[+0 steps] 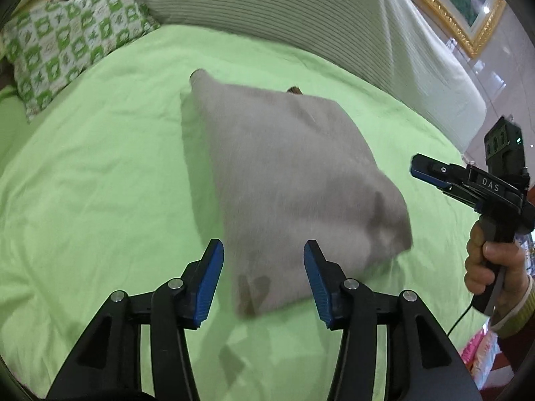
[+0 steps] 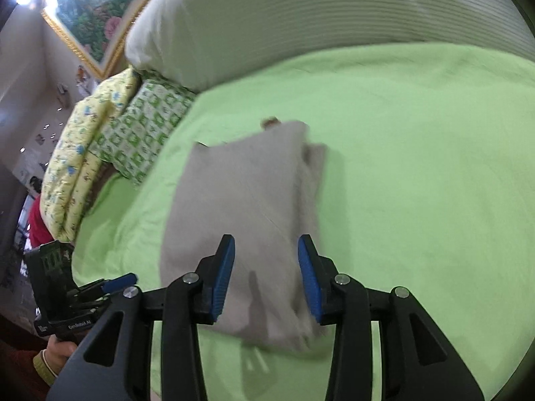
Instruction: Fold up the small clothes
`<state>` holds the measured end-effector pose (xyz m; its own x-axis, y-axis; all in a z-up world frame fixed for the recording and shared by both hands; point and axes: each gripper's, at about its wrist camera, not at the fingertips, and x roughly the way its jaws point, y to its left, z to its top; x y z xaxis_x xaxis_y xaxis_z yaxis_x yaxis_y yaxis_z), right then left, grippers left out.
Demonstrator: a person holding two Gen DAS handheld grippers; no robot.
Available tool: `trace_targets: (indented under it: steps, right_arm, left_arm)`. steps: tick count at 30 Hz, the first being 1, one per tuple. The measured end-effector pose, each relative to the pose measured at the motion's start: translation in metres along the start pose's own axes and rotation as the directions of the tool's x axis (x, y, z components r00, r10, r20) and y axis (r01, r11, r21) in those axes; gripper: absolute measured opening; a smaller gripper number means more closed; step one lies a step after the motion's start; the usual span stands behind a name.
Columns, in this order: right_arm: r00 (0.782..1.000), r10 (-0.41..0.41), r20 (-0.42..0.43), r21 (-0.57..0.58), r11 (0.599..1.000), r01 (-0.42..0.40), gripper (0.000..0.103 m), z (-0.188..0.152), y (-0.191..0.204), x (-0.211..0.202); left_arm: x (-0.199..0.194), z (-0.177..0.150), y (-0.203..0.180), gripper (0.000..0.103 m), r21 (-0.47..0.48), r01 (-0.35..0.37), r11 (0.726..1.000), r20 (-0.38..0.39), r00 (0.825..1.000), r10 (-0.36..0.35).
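Observation:
A beige-grey small garment (image 1: 287,173) lies folded into a rough rectangle on the green bedsheet (image 1: 100,183); it also shows in the right wrist view (image 2: 244,207). My left gripper (image 1: 264,267) is open and empty, just above the garment's near edge. My right gripper (image 2: 265,267) is open and empty above the garment's near edge; it shows from the side in the left wrist view (image 1: 431,172), right of the garment. A small brown bit (image 1: 294,91) peeks out behind the garment's far edge.
A green-and-white checked pillow (image 1: 67,36) lies at the far left, with a yellow patterned quilt (image 2: 77,153) next to it. A white ribbed bolster (image 1: 301,16) runs along the back. A gold-framed picture (image 1: 451,3) hangs on the wall.

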<state>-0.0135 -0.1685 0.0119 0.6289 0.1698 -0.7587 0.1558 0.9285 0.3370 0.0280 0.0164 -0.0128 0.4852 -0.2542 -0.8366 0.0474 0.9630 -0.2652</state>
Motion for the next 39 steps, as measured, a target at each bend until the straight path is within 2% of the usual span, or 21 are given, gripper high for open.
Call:
trace_targets:
  steps: [4, 6, 8, 10, 13, 16, 19, 24, 26, 27, 28, 32, 34, 38, 39]
  right_arm:
    - [0.999, 0.033, -0.038, -0.044, 0.998, -0.035, 0.041, 0.014, 0.019, 0.036]
    - [0.998, 0.004, -0.07, -0.059, 0.998, -0.008, 0.041, 0.017, 0.024, 0.055]
    - [0.994, -0.049, -0.103, -0.057, 0.997, 0.043, 0.039, 0.015, 0.014, 0.072]
    - [0.984, -0.105, -0.145, -0.037, 0.994, 0.1, 0.03, 0.015, -0.003, 0.087]
    - [0.979, -0.099, -0.18, 0.004, 0.995, 0.101, 0.024, 0.013, -0.022, 0.1]
    - [0.977, -0.11, -0.181, -0.022, 0.994, 0.108, 0.024, 0.013, -0.02, 0.104]
    - [0.978, -0.117, -0.17, -0.057, 0.992, 0.109, 0.024, 0.011, -0.018, 0.105]
    - [0.988, -0.054, -0.143, 0.015, 0.998, 0.056, 0.024, 0.014, -0.028, 0.094]
    - [0.989, -0.066, -0.129, 0.019, 0.997, 0.069, 0.027, 0.013, -0.025, 0.086]
    - [0.989, -0.089, -0.12, 0.015, 0.996, 0.092, 0.028, 0.011, -0.023, 0.08]
    - [0.989, -0.095, -0.115, 0.016, 0.995, 0.097, 0.028, 0.009, -0.022, 0.075]
    - [0.992, -0.097, -0.083, -0.003, 0.995, 0.098, 0.028, -0.006, -0.013, 0.05]
    - [0.993, -0.095, -0.075, -0.041, 0.995, 0.092, 0.034, -0.02, -0.005, 0.041]
    - [0.989, -0.112, -0.098, -0.09, 0.991, 0.104, 0.036, -0.047, -0.002, 0.035]
    - [0.982, -0.148, -0.118, -0.104, 0.985, 0.136, 0.036, -0.056, -0.005, 0.038]
  left_arm:
    - [0.017, 0.017, -0.012, 0.051, -0.013, 0.018, 1.0, 0.017, 1.0, -0.018]
    - [0.022, 0.022, -0.016, 0.051, -0.01, 0.043, 0.999, 0.029, 0.999, -0.042]
    - [0.03, 0.026, -0.019, 0.051, -0.002, 0.053, 0.999, 0.029, 0.998, -0.052]
    - [0.046, 0.028, -0.018, 0.05, -0.015, 0.075, 0.997, -0.006, 0.997, -0.075]
    - [0.065, 0.029, -0.014, 0.051, -0.042, 0.078, 0.996, -0.043, 0.996, -0.08]
    - [0.076, 0.029, -0.014, 0.055, -0.025, 0.068, 0.997, -0.059, 0.996, -0.069]
    - [0.076, 0.03, -0.019, 0.056, 0.004, 0.051, 0.999, -0.066, 0.997, -0.05]
    - [0.061, 0.034, -0.021, 0.058, -0.012, 0.036, 0.999, -0.064, 0.997, -0.037]
    - [0.05, 0.031, -0.02, 0.065, -0.024, 0.005, 1.0, -0.059, 0.998, -0.006]
    - [0.045, 0.029, -0.02, 0.071, -0.029, -0.033, 0.999, -0.054, 0.998, 0.032]
    - [0.039, 0.025, -0.022, 0.073, -0.029, -0.059, 0.998, -0.048, 0.997, 0.057]
    - [0.023, 0.014, -0.022, 0.075, -0.03, -0.12, 0.992, -0.033, 0.992, 0.119]
    - [0.017, 0.008, -0.023, 0.076, -0.025, -0.145, 0.989, -0.039, 0.989, 0.143]
    - [0.005, -0.003, -0.024, 0.076, -0.015, -0.176, 0.984, -0.035, 0.984, 0.176]
    - [0.002, -0.006, -0.024, 0.076, -0.014, -0.18, 0.984, -0.036, 0.983, 0.18]
